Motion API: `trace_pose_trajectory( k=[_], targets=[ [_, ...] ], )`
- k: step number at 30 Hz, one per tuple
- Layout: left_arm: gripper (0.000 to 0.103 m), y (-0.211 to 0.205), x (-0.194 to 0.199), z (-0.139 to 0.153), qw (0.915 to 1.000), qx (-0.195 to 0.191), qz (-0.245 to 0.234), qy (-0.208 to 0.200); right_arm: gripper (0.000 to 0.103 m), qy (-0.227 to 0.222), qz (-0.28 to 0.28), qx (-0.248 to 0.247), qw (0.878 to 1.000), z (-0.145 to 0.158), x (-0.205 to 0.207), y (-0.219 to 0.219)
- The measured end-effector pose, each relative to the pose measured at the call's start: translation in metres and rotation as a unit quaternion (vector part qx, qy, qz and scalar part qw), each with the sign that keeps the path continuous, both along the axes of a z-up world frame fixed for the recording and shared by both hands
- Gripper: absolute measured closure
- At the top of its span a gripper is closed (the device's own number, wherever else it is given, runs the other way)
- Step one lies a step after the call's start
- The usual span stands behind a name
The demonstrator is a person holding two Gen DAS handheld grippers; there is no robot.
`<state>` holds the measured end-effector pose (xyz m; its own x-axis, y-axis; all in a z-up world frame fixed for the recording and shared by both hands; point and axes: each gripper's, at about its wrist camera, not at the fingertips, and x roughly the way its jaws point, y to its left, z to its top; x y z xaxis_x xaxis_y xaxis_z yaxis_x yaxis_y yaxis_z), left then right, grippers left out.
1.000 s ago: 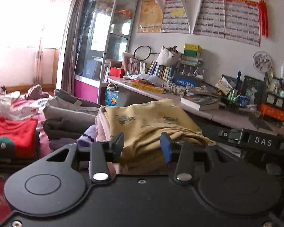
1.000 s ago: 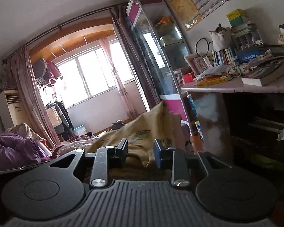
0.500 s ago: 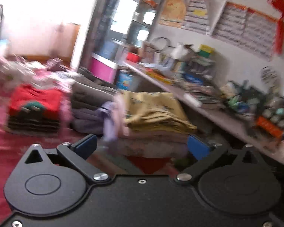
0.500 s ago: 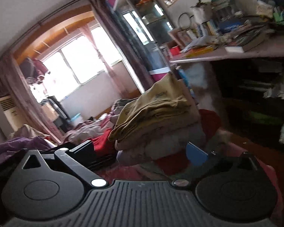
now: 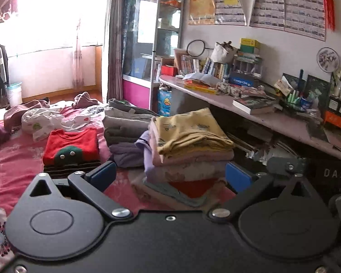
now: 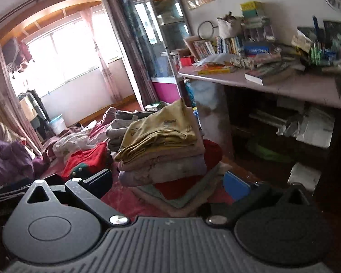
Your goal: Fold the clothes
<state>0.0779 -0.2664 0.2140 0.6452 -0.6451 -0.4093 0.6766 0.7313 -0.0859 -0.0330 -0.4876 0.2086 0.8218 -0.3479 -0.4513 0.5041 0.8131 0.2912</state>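
Note:
A folded yellow garment [image 5: 191, 132] tops a stack of folded clothes [image 5: 186, 166] on the pink bedspread [image 5: 13, 159]; the right wrist view shows the same yellow garment [image 6: 161, 129] on its stack [image 6: 166, 170]. My left gripper [image 5: 170, 176] hangs open, short of the stack, nothing between its blue pads. My right gripper [image 6: 168, 180] is open too, empty, drawn back from the stack. A folded red sweater [image 5: 72, 145] lies left of it, grey folded clothes [image 5: 125, 125] behind, and unfolded white and brown clothes [image 5: 41, 120] further back.
A cluttered desk [image 5: 272, 118] with books runs along the right, close to the stack. A glass cabinet [image 5: 156, 45] stands behind it. A purple heap [image 6: 9, 157] lies at the left. The other gripper's black body [image 5: 307, 170] shows at the right edge.
Both grippers let go of the yellow garment, opened wide, and pulled back and up from the stack, which now shows whole in both views.

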Motion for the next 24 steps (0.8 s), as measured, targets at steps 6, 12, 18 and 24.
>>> trace_pose_trajectory(
  k=[6, 12, 18, 24],
  targets=[
    [0.0, 0.003, -0.014, 0.002, 1.0, 0.003, 0.009, -0.001, 0.0, 0.014, 0.006, -0.023, 1.0, 0.011, -0.013, 0.011],
    [0.0, 0.008, -0.024, 0.003, 0.9999, -0.001, 0.011, 0.0, 0.0, 0.023, 0.008, -0.036, 0.999, 0.013, -0.022, 0.019],
    [0.0, 0.011, -0.031, 0.004, 0.9998, 0.005, 0.014, -0.01, 0.0, 0.024, 0.009, -0.041, 0.999, 0.014, -0.028, 0.024],
    [0.0, 0.017, -0.031, 0.001, 0.9999, -0.004, 0.014, -0.007, 0.0, 0.021, 0.011, -0.045, 0.999, 0.015, -0.031, 0.028]
  ],
)
